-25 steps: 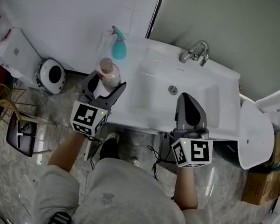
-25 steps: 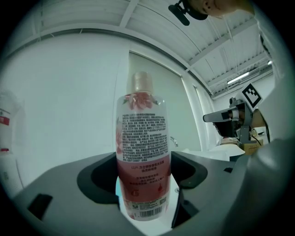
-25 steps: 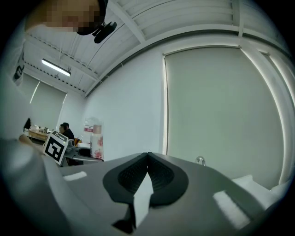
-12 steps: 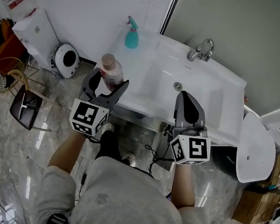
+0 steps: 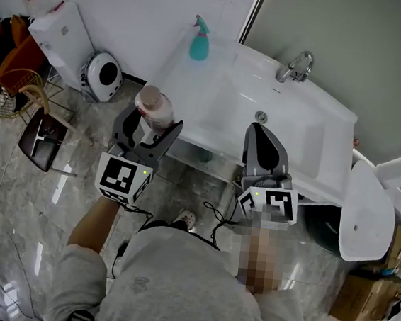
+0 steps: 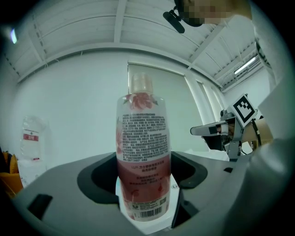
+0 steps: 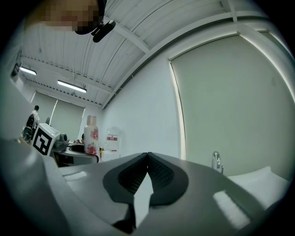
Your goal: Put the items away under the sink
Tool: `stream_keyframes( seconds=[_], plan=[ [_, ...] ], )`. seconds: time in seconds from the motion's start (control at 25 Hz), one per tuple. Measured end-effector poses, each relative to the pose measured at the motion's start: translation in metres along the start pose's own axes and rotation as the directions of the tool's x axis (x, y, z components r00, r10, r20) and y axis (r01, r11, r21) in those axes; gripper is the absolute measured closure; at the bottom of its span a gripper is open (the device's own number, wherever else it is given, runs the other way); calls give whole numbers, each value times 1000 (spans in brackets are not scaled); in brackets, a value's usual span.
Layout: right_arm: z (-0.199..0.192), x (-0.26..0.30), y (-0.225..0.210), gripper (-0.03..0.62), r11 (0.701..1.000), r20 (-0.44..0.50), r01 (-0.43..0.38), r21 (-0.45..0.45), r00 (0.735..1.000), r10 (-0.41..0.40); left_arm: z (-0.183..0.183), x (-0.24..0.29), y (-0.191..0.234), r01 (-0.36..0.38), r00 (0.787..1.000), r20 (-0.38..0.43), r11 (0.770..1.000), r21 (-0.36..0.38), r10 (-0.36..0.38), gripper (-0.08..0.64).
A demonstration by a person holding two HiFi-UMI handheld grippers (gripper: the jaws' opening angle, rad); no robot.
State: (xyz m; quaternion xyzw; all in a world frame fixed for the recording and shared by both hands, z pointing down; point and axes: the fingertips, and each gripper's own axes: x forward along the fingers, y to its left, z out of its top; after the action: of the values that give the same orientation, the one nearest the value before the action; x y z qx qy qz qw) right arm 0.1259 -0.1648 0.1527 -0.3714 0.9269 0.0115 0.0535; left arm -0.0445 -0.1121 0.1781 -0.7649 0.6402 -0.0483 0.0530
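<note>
Here we hold the clear plastic bottle of pink liquid (image 6: 143,156) upright, its base pinched in the left gripper (image 5: 151,121), just off the white sink's (image 5: 309,143) left front edge. The space beneath lies lower and rightward. The right gripper (image 5: 259,135), jaws pressed together, carries nothing.

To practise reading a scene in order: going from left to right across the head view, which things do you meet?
Brown stool → round white appliance → pink bottle → teal spray bottle → sink drain → tap → white oval object.
</note>
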Motion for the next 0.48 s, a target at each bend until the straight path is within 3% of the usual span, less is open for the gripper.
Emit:
stream_keyframes(
  seconds=[0.28, 0.48],
  plan=[
    [-2, -22, 35, 581, 1000, -13, 6, 12, 1000, -6, 2, -42, -4, 8, 1000, 13, 998, -69, -7, 215],
    [-2, -50, 59, 581, 1000, -23, 27, 9, 999, -27, 2, -75, -16, 32, 999, 14, 997, -67, -31, 215]
  ],
)
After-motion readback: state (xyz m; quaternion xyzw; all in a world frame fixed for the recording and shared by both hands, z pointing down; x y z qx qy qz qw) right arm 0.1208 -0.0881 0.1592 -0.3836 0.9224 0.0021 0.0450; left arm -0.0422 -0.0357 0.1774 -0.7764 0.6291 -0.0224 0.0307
